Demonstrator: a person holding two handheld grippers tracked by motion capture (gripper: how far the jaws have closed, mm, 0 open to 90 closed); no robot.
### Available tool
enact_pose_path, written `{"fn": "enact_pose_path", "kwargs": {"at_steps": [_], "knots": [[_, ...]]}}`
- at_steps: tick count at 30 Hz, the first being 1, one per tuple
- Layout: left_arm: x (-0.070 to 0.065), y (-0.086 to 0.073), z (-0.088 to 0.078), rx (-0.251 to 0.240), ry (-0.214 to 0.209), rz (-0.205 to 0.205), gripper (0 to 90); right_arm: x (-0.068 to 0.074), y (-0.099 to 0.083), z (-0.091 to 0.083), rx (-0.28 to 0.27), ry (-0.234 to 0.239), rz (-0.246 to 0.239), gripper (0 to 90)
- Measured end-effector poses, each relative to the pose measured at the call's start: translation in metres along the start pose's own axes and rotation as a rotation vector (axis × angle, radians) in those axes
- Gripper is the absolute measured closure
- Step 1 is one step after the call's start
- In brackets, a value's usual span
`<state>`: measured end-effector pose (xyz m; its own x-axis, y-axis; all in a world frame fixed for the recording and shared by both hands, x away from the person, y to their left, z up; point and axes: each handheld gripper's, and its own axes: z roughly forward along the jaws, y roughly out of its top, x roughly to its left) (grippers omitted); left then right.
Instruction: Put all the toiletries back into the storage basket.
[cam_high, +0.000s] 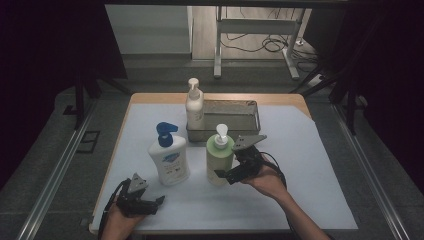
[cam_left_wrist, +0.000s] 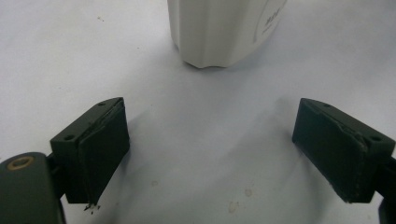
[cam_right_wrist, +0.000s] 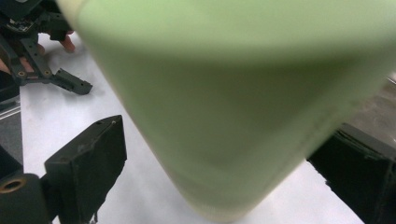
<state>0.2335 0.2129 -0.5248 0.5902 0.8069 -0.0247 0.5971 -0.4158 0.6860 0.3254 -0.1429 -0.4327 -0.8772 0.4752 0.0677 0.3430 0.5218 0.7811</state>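
Scanning from the left, I find my left gripper (cam_high: 150, 202) resting low on the pale, matte mat (cam_high: 310, 200), near the front edge of the table (cam_high: 150, 96). Its jaws are spread wide with nothing between them — in the left gripper view the two blocky black pads (cam_left_wrist: 100, 149) frame bare sheet, lightly speckled with small stains.

Just beyond it stands the white pump bottle (cam_high: 169, 159), a squat, smooth plastic body with a blue pump head and a blue label. Its rounded, ribbed base (cam_left_wrist: 210, 42) shows ahead of the left jaws, well clear of them.

Next comes the green pump bottle (cam_high: 220, 159), a plain upright cylinder with a white pump, standing on the mat just in front of the metal tray (cam_high: 250, 107). My right gripper (cam_high: 222, 173) sits level at its lower half. In the right gripper view the soft green wall (cam_right_wrist: 233, 102) bulges between the jaws; the left pad (cam_right_wrist: 91, 163) stands a little off the bottle, and the right one is partly hidden behind it, so I read the jaws as open around it, not pinching.

Behind, a tall cream pump bottle (cam_high: 194, 107) stands at the left end of the shallow, rectangular, dull grey tray.
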Motion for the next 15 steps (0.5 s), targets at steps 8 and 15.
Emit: {"fn": "enact_pose_path", "kwargs": {"at_steps": [8, 15], "knots": [[0.000, 0.000, 0.000, 0.000, 0.000, 0.000, 10.7, 0.001, 0.003, 0.008, 0.001, -0.023, -0.024, 5.3], [0.000, 0.000, 0.000, 0.000, 0.000, 0.000, 10.7, 0.002, 0.006, 0.011, 0.003, -0.045, -0.038, 9.8]]}}
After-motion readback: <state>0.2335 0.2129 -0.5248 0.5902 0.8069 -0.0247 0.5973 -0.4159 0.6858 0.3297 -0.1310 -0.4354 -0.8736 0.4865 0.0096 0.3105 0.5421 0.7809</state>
